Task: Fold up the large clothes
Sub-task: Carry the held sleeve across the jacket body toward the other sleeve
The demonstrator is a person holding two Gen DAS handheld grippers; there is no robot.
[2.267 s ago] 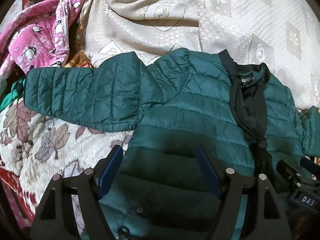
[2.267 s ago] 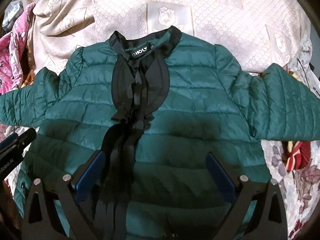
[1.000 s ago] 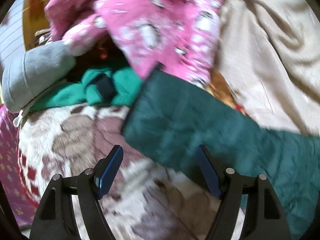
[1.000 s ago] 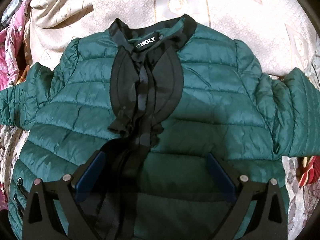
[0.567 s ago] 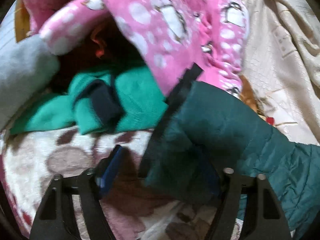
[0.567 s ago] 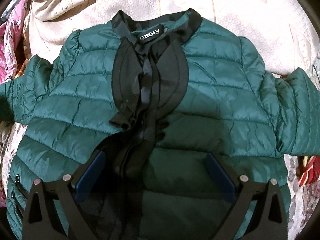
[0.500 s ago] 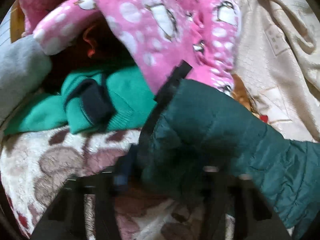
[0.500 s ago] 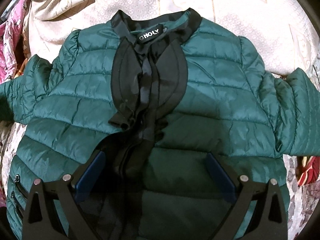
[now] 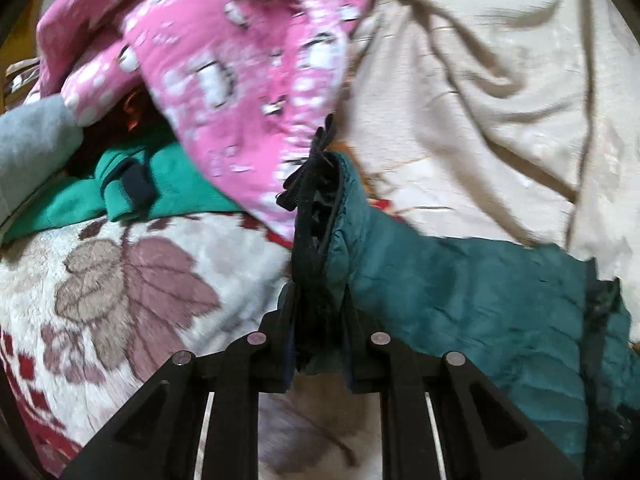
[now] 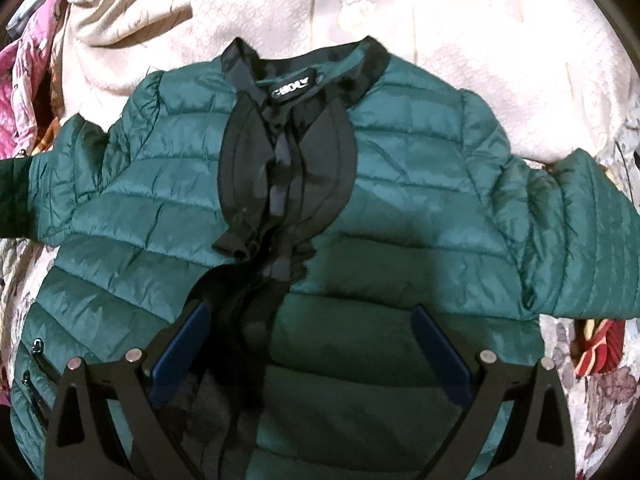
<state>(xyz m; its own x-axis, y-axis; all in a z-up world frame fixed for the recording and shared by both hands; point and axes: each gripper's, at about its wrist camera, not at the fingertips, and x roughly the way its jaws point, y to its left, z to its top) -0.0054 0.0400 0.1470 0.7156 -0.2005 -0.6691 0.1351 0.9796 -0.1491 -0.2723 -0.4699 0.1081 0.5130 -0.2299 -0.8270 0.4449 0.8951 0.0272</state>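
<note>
A dark green quilted jacket (image 10: 400,208) with a black collar and black front trim lies spread face up on the bed. My right gripper (image 10: 308,328) is open and hovers above the jacket's lower front, holding nothing. In the left wrist view my left gripper (image 9: 318,312) is shut on the black-edged cuff of the jacket's left sleeve (image 9: 460,288), which is lifted a little off the floral blanket (image 9: 132,288). The sleeve runs off to the right toward the jacket body.
A pink penguin-print garment (image 9: 224,68), a bright green garment (image 9: 132,188) and a grey one (image 9: 28,140) are piled beyond the cuff. A cream patterned bedspread (image 10: 460,32) lies under the jacket's top. A red-striped cloth (image 10: 596,344) lies at the right.
My left gripper swung left from the jacket body to the sleeve end, closed on the cuff and lifted it. My right gripper stayed open over the jacket, shifting slightly.
</note>
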